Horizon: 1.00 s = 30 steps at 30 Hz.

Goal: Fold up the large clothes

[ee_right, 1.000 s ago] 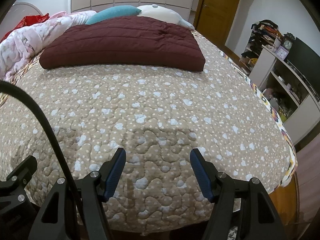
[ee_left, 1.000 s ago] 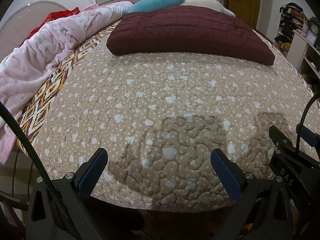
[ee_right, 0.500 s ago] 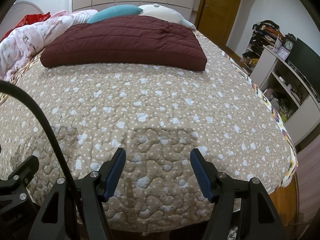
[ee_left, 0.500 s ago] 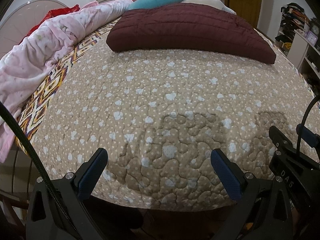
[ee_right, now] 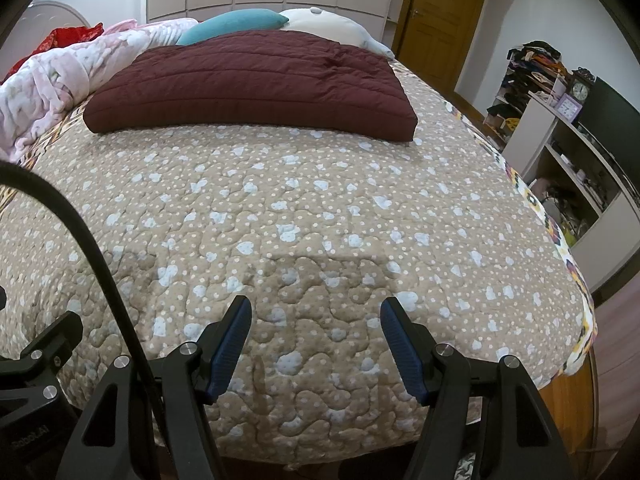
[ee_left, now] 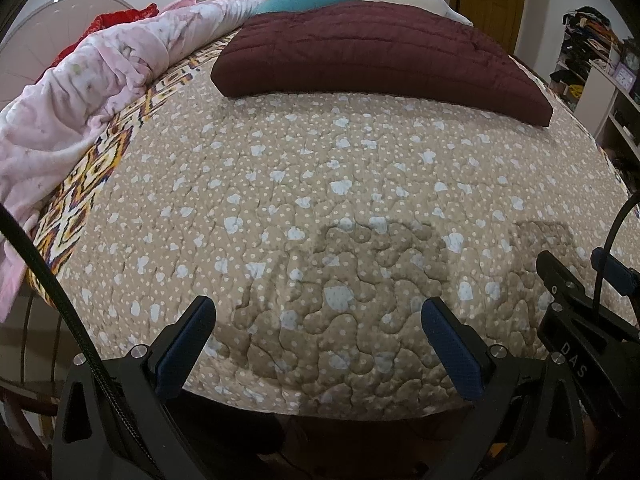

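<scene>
A maroon quilted garment (ee_left: 372,52) lies folded flat across the far half of the bed; it also shows in the right wrist view (ee_right: 256,80). My left gripper (ee_left: 318,340) is open and empty above the near edge of the bed. My right gripper (ee_right: 316,344) is open and empty, also above the near edge. Both are well short of the garment. Part of the right gripper's body (ee_left: 580,320) shows at the right of the left wrist view.
The bed has a tan spotted quilt (ee_left: 320,184). A pink blanket (ee_left: 80,92) is heaped along its left side. A teal pillow (ee_right: 232,26) and a white pillow (ee_right: 328,24) lie behind the garment. Shelves (ee_right: 568,152) stand at the right; a wooden door (ee_right: 440,16) is behind.
Both grippers have drawn back and risen slightly, so the bed sits a little lower and farther in both views. Both stay open.
</scene>
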Each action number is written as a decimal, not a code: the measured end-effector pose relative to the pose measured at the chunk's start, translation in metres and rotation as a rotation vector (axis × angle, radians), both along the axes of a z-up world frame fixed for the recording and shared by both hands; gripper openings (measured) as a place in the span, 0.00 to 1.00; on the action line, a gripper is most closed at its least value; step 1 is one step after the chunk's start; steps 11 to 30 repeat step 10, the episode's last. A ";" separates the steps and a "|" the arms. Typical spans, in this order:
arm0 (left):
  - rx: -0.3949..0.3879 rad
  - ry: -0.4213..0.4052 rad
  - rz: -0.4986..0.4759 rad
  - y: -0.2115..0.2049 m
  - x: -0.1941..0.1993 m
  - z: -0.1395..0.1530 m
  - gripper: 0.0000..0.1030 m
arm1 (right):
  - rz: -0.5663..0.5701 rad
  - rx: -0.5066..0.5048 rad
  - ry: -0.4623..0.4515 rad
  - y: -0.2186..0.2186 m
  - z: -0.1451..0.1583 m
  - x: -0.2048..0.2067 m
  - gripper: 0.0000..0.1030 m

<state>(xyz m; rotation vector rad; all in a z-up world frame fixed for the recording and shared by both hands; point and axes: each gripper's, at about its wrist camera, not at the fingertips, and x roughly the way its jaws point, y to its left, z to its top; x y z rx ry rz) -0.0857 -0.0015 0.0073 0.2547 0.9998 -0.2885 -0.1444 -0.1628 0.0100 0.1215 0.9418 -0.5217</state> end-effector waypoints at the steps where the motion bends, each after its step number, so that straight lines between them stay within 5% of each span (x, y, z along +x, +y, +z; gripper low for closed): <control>1: 0.001 0.001 0.001 0.000 0.000 0.000 1.00 | 0.000 0.000 0.001 0.000 0.000 0.000 0.69; 30: 0.003 0.003 0.002 0.000 0.002 0.000 1.00 | 0.003 0.004 0.002 0.000 -0.002 0.000 0.69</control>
